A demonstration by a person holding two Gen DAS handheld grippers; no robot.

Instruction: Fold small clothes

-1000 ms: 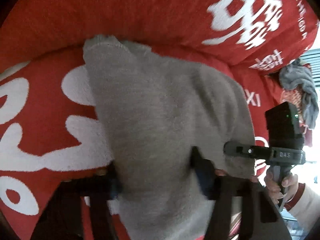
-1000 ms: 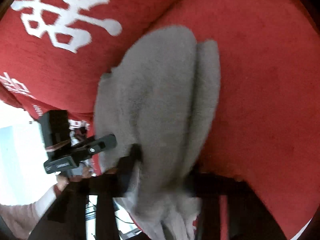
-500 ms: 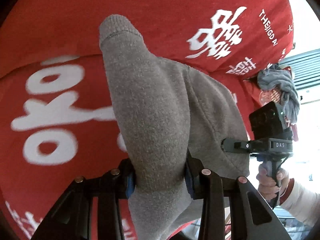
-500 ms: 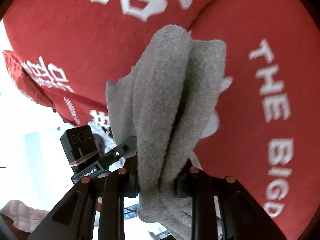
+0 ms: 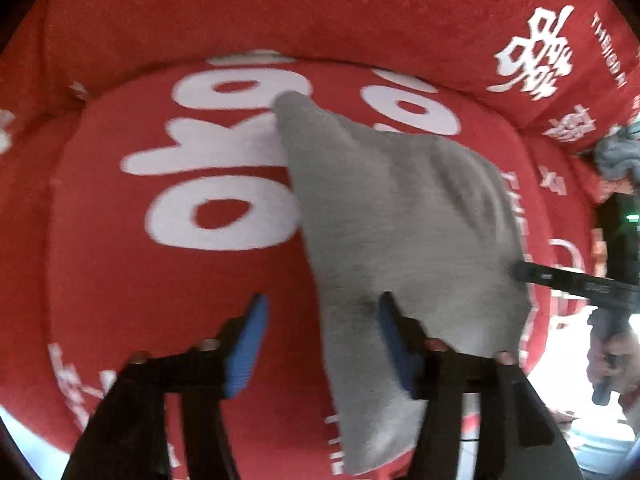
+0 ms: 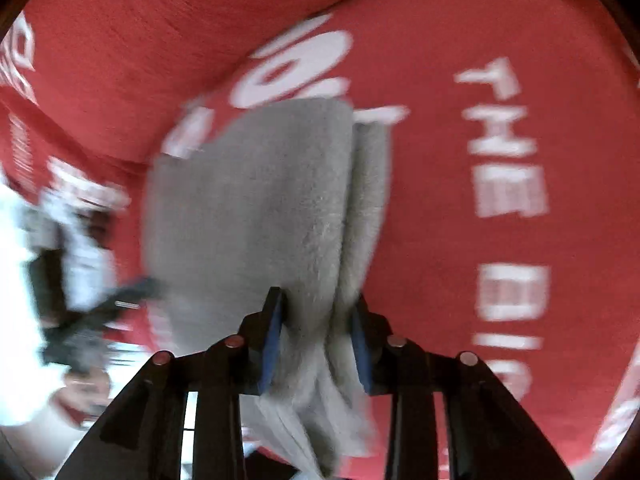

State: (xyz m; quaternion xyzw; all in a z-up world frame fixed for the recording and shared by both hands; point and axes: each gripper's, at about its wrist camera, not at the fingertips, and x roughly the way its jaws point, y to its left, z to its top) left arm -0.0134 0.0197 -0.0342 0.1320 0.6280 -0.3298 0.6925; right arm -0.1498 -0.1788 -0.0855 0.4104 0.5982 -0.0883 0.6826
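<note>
A small grey fleece garment (image 5: 396,220) hangs above a red blanket with white lettering (image 5: 120,280). My left gripper (image 5: 320,340) is open; the cloth drapes against its right blue pad (image 5: 390,332), while the left pad (image 5: 248,344) is bare. My right gripper (image 6: 316,332) is shut on the bunched grey garment (image 6: 260,208), blue pads pressing it from both sides. The right gripper also shows at the right edge of the left wrist view (image 5: 576,284), at the garment's far corner.
The red blanket covers a cushioned seat and backrest (image 5: 280,4). Another grey cloth (image 5: 616,156) lies at the far right on the blanket. Bright floor shows at the lower right (image 5: 580,392).
My left gripper has opened and let go of the garment. Both views have tipped down toward the seat, and the garment has dropped lower, still held by the right gripper.
</note>
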